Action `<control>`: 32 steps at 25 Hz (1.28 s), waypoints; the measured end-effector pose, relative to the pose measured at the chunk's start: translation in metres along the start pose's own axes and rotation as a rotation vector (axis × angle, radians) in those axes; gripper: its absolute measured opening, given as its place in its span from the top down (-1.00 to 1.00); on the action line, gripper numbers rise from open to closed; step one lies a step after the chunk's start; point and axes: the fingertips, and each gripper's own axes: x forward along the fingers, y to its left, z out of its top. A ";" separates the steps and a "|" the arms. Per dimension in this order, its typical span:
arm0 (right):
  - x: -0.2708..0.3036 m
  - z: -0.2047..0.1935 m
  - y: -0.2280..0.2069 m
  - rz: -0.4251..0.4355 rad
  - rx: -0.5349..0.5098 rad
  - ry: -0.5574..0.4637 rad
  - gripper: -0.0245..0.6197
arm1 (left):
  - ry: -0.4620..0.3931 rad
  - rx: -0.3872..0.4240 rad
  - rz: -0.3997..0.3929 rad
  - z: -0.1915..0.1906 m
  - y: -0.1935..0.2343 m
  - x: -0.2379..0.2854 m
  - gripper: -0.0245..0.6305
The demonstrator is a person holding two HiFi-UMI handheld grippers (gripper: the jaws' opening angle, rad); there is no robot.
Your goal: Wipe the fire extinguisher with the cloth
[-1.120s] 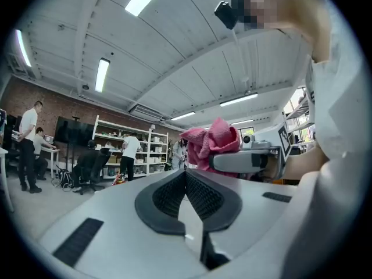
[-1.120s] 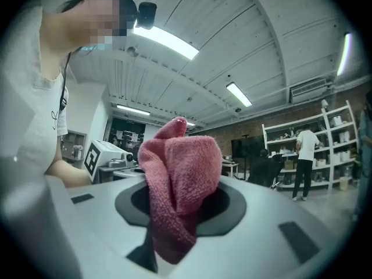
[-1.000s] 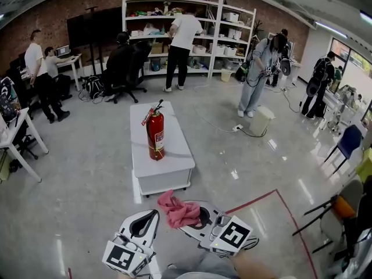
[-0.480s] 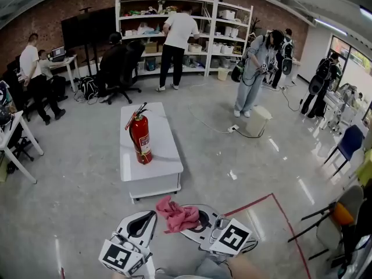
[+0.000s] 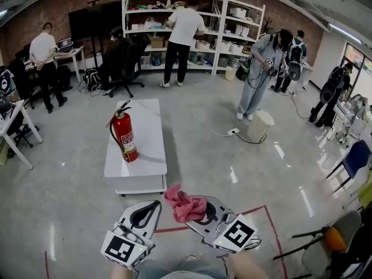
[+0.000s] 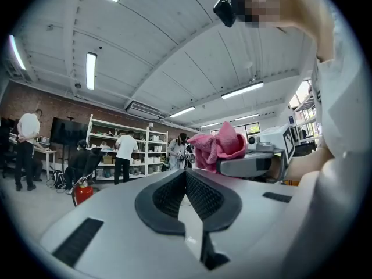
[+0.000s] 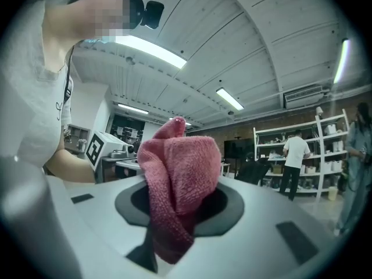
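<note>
The red fire extinguisher point(image 5: 124, 136) stands upright at the left edge of a low white table point(image 5: 145, 156), well ahead of both grippers; it also shows small in the left gripper view point(image 6: 81, 192). My right gripper point(image 5: 201, 214) is shut on a crumpled pink cloth point(image 5: 185, 204) that bulges up out of the jaws point(image 7: 177, 182). The same cloth point(image 6: 218, 147) appears at the right of the left gripper view. My left gripper point(image 5: 145, 213) hangs beside it, its jaws shut point(image 6: 186, 188) with nothing between them. Both grippers are held near my body, off the table.
Red tape lines point(image 5: 256, 211) mark the grey floor near my feet. Several people stand or sit around the room, one point(image 5: 256, 77) by a white bin point(image 5: 258, 124) with a cable. Shelves point(image 5: 192, 34) line the far brick wall, with desks at the left.
The table and extinguisher have slid leftward in the head view as I shifted to the right. Both grippers keep their pose, the cloth still in the right one.
</note>
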 end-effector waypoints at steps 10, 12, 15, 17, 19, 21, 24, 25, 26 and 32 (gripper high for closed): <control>-0.006 -0.021 -0.054 0.073 0.092 -0.021 0.49 | 0.087 -0.004 0.117 -0.016 0.009 0.037 0.91; 0.002 -0.028 -0.063 0.094 0.106 -0.019 0.49 | 0.110 -0.010 0.145 -0.025 0.023 0.044 0.91; 0.014 -0.037 -0.081 0.111 0.106 -0.014 0.49 | 0.103 -0.020 0.170 -0.027 0.046 0.063 0.91; 0.026 -0.040 -0.097 0.111 0.100 -0.009 0.49 | 0.090 -0.022 0.177 -0.026 0.064 0.077 0.91; 0.040 -0.039 -0.116 0.109 0.091 -0.006 0.49 | 0.076 -0.022 0.183 -0.020 0.083 0.092 0.91; 0.056 -0.034 -0.137 0.111 0.077 -0.006 0.49 | 0.063 -0.018 0.188 -0.012 0.103 0.110 0.91; 0.082 -0.026 -0.166 0.117 0.054 -0.009 0.49 | 0.050 -0.003 0.186 -0.007 0.131 0.132 0.91; 0.093 -0.024 -0.174 0.118 0.047 -0.010 0.49 | 0.046 0.002 0.185 -0.006 0.142 0.137 0.91; 0.105 -0.022 -0.181 0.120 0.039 -0.012 0.49 | 0.038 0.006 0.185 -0.003 0.153 0.141 0.91; 0.169 -0.017 -0.196 0.172 -0.003 -0.036 0.49 | 0.016 0.012 0.210 0.002 0.212 0.141 0.91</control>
